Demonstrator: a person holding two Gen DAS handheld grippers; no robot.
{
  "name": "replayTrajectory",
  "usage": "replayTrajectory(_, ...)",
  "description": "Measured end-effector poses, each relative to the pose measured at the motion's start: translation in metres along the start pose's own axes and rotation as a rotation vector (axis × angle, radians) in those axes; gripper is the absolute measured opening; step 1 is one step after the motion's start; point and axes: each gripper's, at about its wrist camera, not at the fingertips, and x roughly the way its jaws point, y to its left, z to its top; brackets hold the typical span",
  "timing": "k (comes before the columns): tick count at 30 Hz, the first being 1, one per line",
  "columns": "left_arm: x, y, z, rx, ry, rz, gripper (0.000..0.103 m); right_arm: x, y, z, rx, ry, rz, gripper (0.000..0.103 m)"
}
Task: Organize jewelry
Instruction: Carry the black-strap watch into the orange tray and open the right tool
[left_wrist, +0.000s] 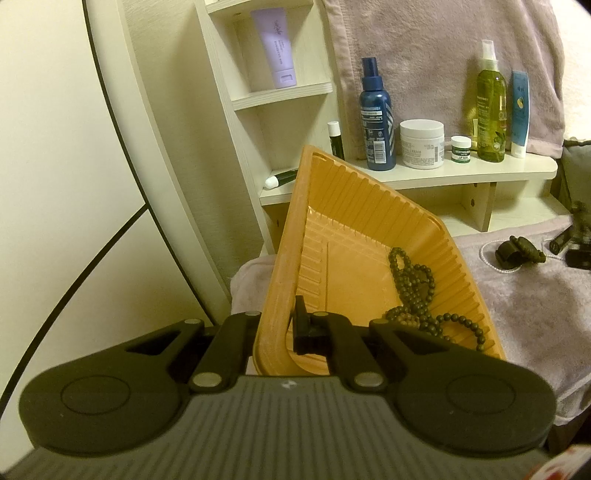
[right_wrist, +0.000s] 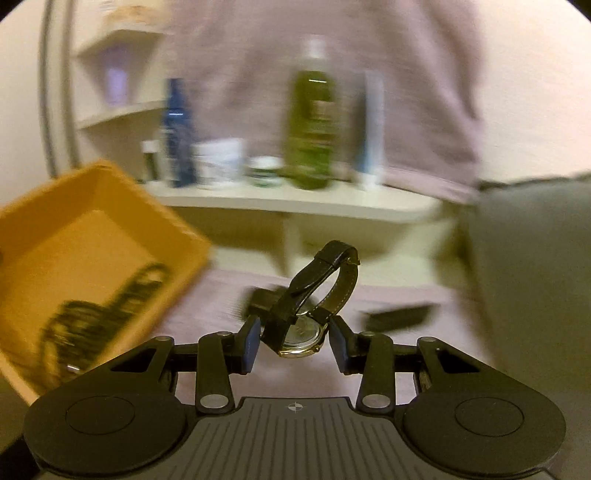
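We are judging the task partly done. Nearest in the left wrist view, the left gripper (left_wrist: 275, 328) is pinching the near rim of the ribbed orange plastic tray (left_wrist: 295, 236), with its jaws pressed together on the wall, and is holding the tray tilted above the mauve towel-covered surface (left_wrist: 517, 302). A long string of dark round beads (left_wrist: 410, 291) is already lying inside the tray, against its right wall.

In the right wrist view, the right gripper (right_wrist: 295, 341) is carrying a gold-cased wristwatch with a dark leather strap (right_wrist: 306, 332). The case is sitting between the blue pads (right_wrist: 251, 341), and the strap is looping upward beyond them. The view is blurring, so we cannot tell how firmly the pads are pressing. The tray is lying to the left of the watch, well apart.

Farther right on the towel, a dark beaded bracelet (left_wrist: 526, 253) and a thin white pearl strand (left_wrist: 491, 258) are waiting unsorted.
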Motion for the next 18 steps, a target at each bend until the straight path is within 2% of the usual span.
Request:
replayTrajectory(6,0.000,0.000,0.000,-0.001,0.000,0.000,0.005,0.020,0.054,0.016,-0.051,0.004,0.191,0.041)
replayTrajectory(10,0.000,0.000,0.000,-0.003,-0.001,-0.002,0.005,0.034,0.080,0.022,-0.092,0.022,0.272,0.041)
replayTrajectory(18,0.000,0.000,0.001,-0.005,-0.001,-0.004,0.005,0.059,0.108,0.024,-0.128,0.062,0.322,0.041)
